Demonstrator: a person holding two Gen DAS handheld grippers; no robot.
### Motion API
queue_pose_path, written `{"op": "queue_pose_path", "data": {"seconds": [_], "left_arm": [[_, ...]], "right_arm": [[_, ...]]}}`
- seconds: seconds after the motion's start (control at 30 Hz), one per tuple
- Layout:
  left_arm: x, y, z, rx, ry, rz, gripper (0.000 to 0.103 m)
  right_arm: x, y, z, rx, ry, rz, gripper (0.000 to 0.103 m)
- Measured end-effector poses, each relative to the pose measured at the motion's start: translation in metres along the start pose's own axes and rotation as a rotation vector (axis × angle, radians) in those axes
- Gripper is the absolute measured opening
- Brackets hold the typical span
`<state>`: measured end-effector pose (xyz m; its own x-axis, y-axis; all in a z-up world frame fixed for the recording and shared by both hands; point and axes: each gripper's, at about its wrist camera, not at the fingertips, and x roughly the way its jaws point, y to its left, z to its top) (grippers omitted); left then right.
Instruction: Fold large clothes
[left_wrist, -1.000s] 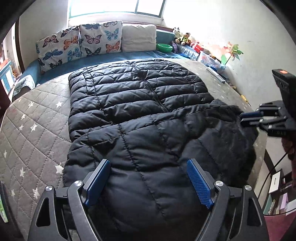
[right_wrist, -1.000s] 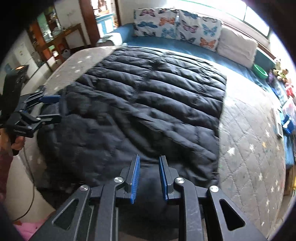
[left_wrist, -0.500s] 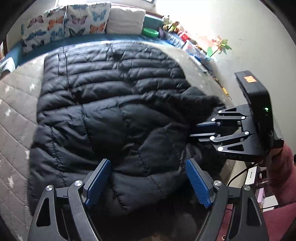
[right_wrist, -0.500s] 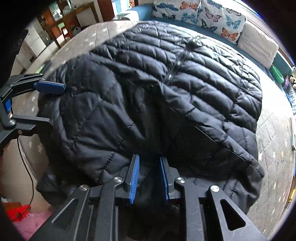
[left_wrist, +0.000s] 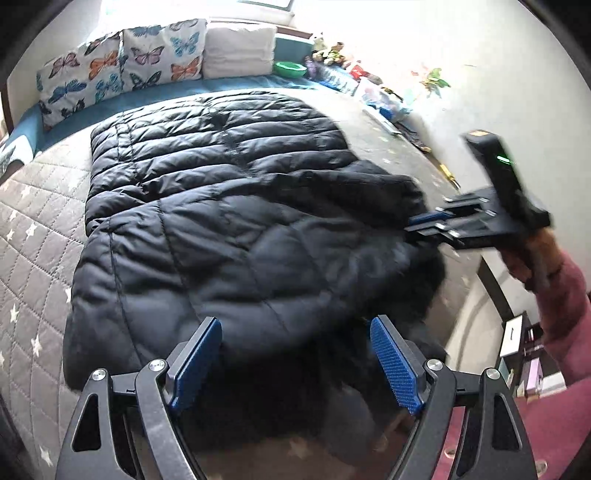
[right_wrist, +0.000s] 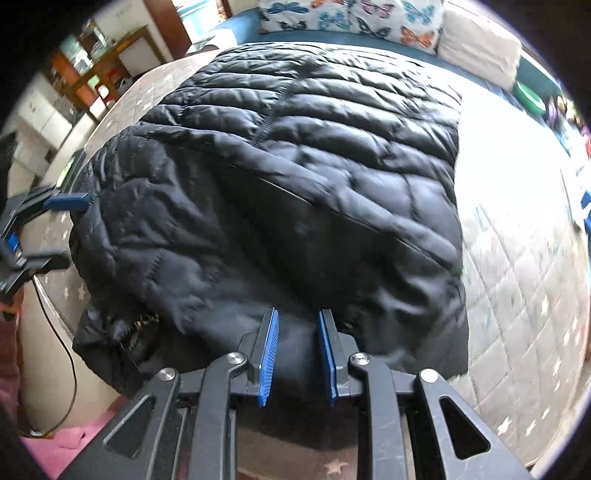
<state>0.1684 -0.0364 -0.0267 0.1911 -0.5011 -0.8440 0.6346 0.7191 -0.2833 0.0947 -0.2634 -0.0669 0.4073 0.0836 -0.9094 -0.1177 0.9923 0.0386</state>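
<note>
A black quilted down jacket (left_wrist: 229, 206) lies spread on the grey star-quilted bed (left_wrist: 33, 236), its near part bunched and raised. In the right wrist view my right gripper (right_wrist: 298, 317) is shut on the jacket's (right_wrist: 295, 155) near edge, and dark fabric fills the narrow gap between the blue pads. From the left wrist view the right gripper (left_wrist: 413, 223) pinches the jacket's right side. My left gripper (left_wrist: 295, 325) stands wide open over the jacket's near edge, its pads pressing on nothing. The left gripper (right_wrist: 74, 229) sits at the jacket's left edge.
Butterfly pillows (left_wrist: 122, 70) and a white pillow (left_wrist: 240, 51) line the far end of the bed. A green bowl (left_wrist: 290, 67), toys and clutter (left_wrist: 376, 96) run along the right wall. Wooden furniture (right_wrist: 92, 74) stands beyond the bed's left side. A black cable (right_wrist: 62, 354) hangs there.
Both hands have shifted along the bed's near edge. The jacket's near part, flat a second ago, is now bunched and raised. The right gripper has stayed narrow, the left wide open.
</note>
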Motion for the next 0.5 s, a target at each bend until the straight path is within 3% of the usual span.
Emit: {"op": "queue_pose_path", "data": {"seconds": [0.27, 0.5], "left_arm": [[-0.014, -0.063, -0.055, 0.07, 0.055, 0.021, 0.089], [0.027, -0.064, -0.09, -0.028, 0.187, 0.045, 0.089]], "right_arm": [[0.019, -0.011, -0.014, 0.021, -0.03, 0.057, 0.024], [0.021, -0.012, -0.016, -0.003, -0.052, 0.059, 0.024]]}}
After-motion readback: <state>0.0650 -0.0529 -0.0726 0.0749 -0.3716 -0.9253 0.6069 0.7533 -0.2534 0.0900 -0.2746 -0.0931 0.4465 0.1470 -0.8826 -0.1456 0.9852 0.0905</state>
